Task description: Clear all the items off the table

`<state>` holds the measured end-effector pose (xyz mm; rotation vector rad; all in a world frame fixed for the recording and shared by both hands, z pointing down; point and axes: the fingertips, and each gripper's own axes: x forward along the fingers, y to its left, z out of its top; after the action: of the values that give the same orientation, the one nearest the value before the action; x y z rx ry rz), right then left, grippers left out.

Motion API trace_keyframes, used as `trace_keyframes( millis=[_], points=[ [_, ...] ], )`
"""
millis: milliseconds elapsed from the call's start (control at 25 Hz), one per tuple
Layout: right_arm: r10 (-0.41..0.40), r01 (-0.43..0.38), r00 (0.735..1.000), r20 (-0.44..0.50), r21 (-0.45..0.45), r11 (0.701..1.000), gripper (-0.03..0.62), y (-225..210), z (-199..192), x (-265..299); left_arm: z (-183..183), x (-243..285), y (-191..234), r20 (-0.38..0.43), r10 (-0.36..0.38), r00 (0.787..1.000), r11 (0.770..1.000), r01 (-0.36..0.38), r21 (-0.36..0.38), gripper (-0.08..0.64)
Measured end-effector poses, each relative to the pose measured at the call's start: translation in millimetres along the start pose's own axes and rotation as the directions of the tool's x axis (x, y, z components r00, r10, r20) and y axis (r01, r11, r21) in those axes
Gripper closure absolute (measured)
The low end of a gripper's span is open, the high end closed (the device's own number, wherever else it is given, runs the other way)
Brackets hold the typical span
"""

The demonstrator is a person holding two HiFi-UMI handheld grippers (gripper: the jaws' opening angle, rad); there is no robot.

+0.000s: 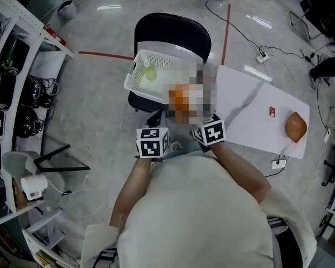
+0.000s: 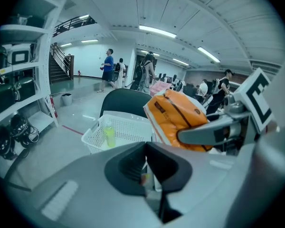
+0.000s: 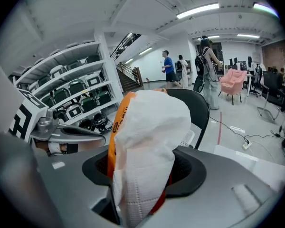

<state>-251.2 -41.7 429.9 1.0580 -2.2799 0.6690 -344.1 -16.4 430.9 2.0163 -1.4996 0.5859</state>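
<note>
Within right gripper (image 3: pixel 141 172), tissue pack (image 3: pixel 147 127) mostly hides basket (image 3: pixel 189 137).

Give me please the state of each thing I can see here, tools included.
Left tool: shut, nothing plainly in it.
Right tool: shut on the orange tissue pack.
Orange tissue pack: held in the air, white tissue showing.
Basket: on the chair, bottle inside.
Bottle: upright in the basket.
Brown round thing: lying on the table.
Small red thing: lying on the table.
</note>
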Motion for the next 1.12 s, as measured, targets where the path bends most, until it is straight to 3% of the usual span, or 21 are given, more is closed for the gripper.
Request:
trace_keyframes(
  millis=[320, 760, 1120],
  points=[
    [0.003, -0.003, 1.000, -0.025, -0.017, 1.000, 0.319, -1, 3, 7, -3, 10, 12, -0.009, 0.018, 1.000, 0.999, -0.019, -0.046, 0.551],
    [0.017, -0.018, 0.998, -0.067, -0.024, 1.000, 0.321, -21, 25, 51, 27, 47, 37, -0.012, 0.034, 0.999, 0.997, -0.035, -0.066, 0.551],
    [0.034, -0.036, 0.992, -0.119, -0.012, 0.999, 0.320, -37, 38, 100, 36, 90, 60, -0.074, 0.039, 0.997, 0.995, -0.045, -0.084, 0.551]
  ],
)
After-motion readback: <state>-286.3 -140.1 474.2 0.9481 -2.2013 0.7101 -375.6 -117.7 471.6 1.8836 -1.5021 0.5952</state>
